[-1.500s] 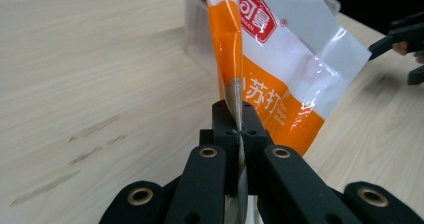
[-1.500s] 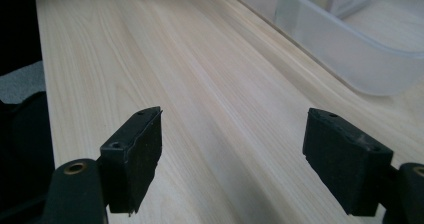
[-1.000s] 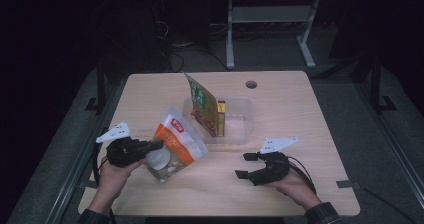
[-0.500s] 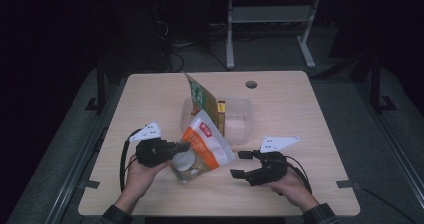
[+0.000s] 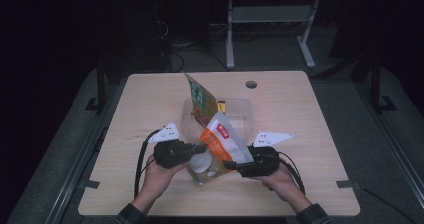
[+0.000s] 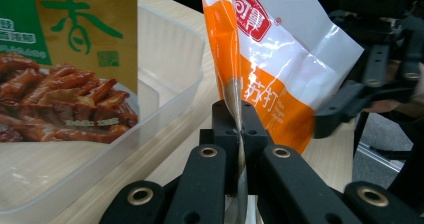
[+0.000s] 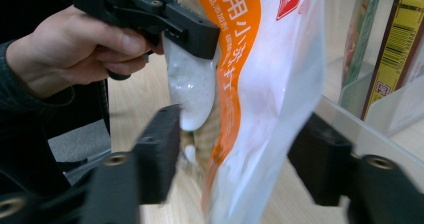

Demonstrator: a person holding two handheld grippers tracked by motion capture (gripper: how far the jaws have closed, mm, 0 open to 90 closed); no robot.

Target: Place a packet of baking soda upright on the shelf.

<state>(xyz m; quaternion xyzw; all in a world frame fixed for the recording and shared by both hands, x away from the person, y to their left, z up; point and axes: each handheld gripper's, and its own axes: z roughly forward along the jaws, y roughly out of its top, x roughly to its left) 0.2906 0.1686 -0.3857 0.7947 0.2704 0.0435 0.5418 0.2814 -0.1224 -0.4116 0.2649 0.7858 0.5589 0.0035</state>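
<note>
Table (image 5: pixel 300 119), pale wood, dark room beyond. Clear tub (image 5: pixel 240 111) mid-table holds a green snack pack (image 5: pixel 200 96) upright. Orange-white pouch (image 5: pixel 222 144) held above the near edge. Left gripper (image 5: pixel 200 148) clamps its seam; right gripper (image 5: pixel 231 165) has just been closing, pouch between its jaws, pads not pressing.

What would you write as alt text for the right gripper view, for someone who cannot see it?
An orange and white pouch hangs between two black jaws that have just been closing around it without yet pressing on it. Behind, a hand holds the left gripper clamped on the pouch's edge; a clear plastic tub stands at right.
</note>
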